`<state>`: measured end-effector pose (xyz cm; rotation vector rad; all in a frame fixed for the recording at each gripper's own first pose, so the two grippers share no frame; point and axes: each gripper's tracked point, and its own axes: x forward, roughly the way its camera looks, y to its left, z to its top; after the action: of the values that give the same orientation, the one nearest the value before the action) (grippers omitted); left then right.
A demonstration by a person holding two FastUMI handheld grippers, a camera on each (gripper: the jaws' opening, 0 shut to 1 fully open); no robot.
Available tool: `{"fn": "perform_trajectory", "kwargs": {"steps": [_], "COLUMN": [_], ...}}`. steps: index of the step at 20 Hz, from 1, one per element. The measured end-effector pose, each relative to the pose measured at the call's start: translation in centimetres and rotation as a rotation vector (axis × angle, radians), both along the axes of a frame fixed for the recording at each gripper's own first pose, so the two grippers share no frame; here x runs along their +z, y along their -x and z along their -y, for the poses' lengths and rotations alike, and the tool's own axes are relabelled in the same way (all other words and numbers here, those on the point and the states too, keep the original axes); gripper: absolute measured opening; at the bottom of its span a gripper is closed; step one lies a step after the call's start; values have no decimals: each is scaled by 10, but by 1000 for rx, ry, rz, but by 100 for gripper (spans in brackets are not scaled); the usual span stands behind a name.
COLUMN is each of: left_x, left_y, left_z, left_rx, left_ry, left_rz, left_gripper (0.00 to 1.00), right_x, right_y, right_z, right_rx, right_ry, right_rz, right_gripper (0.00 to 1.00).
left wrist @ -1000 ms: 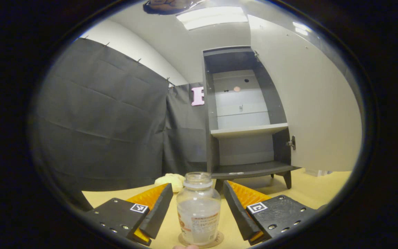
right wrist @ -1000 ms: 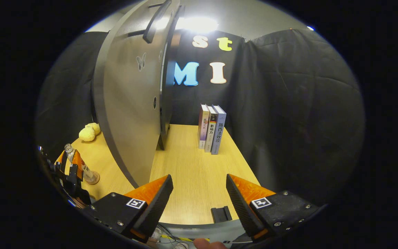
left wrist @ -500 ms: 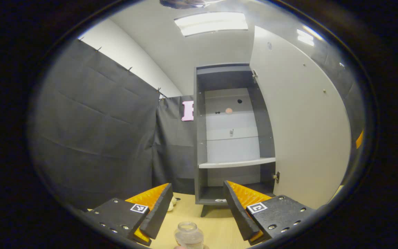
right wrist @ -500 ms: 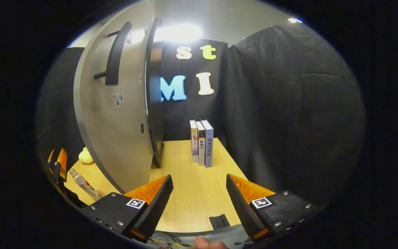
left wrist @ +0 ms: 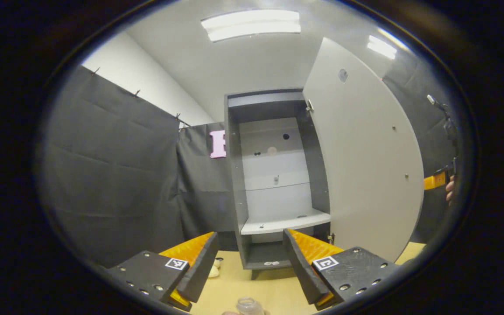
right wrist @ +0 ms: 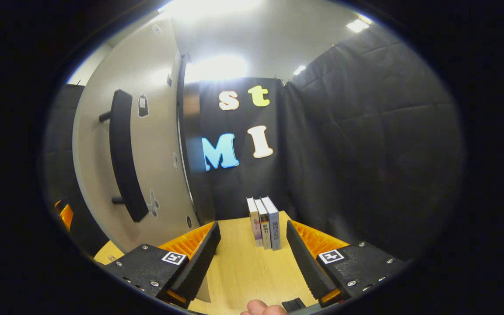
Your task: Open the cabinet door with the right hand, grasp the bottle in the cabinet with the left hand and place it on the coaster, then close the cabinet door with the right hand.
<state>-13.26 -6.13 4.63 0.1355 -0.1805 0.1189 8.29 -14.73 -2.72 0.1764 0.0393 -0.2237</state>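
With the bottle [left wrist: 249, 306] standing free on the counter [left wrist: 274, 293] at the frame's bottom edge, both grippers [left wrist: 248, 262] [right wrist: 252, 262] are gaping empty, and the right one is facing the door [right wrist: 147, 144], whose handle [right wrist: 123, 153] at centre left needs pushing shut next.

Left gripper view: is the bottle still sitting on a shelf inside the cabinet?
No: the cabinet shelves hold no bottle, and the bottle stands on the table below the open left tongs.
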Motion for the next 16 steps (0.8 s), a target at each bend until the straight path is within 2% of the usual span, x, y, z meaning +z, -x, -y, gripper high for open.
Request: {"fn": "perform_trajectory", "kwargs": {"steps": [5, 10, 11, 13, 14, 16], "left_x": [14, 13, 8, -5, -7, -17], "left_y": [1, -1, -3, -6, -8, -11], "left_z": [11, -4, -8, -11, -16, -32], "left_rx": [-70, -103, -108, -144, -153, -145], "left_ry": [66, 45, 42, 67, 87, 125], "left_rz": [-81, -126, -135, -165, -170, -197], "left_gripper": [86, 89, 88, 90, 88, 88], "right_x": [45, 55, 56, 59, 60, 58], "right_y": [-12, -4, -5, -3, -2, -2], "right_z": [-22, -27, -29, -38, -48, -74], "right_rx": [14, -57, -63, -67, -64, -40], "right_ry": [-54, 15, 28, 52, 55, 59], "right_rz": [90, 126, 123, 120, 123, 123], "right_gripper": [94, 94, 93, 93, 93, 93]}}
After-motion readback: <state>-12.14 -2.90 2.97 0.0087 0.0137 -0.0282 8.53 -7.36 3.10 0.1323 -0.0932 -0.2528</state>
